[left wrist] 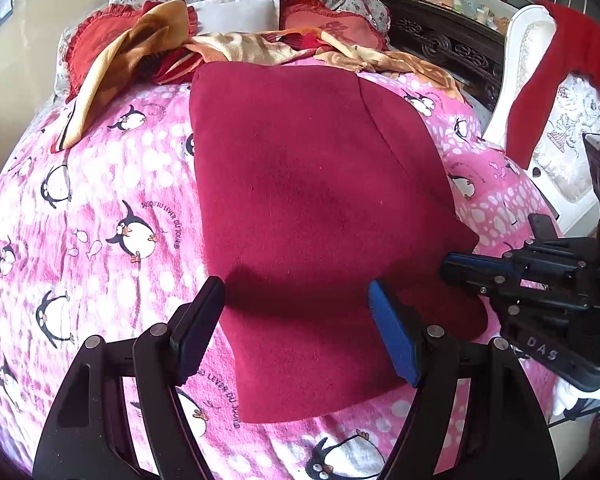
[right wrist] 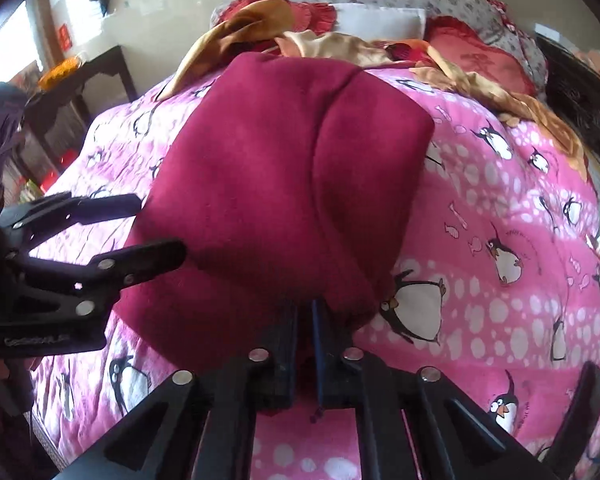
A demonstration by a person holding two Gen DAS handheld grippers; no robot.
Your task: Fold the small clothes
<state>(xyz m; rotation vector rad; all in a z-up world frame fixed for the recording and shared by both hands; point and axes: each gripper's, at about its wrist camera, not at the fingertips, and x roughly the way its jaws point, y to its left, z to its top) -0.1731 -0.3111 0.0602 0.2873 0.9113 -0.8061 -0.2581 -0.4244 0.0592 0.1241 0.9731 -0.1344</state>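
A dark red garment (left wrist: 312, 208) lies folded on a pink penguin-print bedspread (left wrist: 100, 208). My left gripper (left wrist: 296, 300) is open, its fingers straddling the garment's near edge just above it, holding nothing. My right gripper (right wrist: 304, 320) is shut on the garment's (right wrist: 280, 168) near right corner; its fingers pinch the cloth edge. The right gripper also shows in the left wrist view (left wrist: 476, 268), at the garment's right edge. The left gripper shows in the right wrist view (right wrist: 148, 228), open, at the garment's left side.
Orange and red cloths (left wrist: 236, 52) and red ruffled pillows (left wrist: 332, 20) lie piled at the head of the bed. A white chair (left wrist: 540, 92) draped with a red cloth stands right of the bed. A dark table (right wrist: 84, 76) stands to the left.
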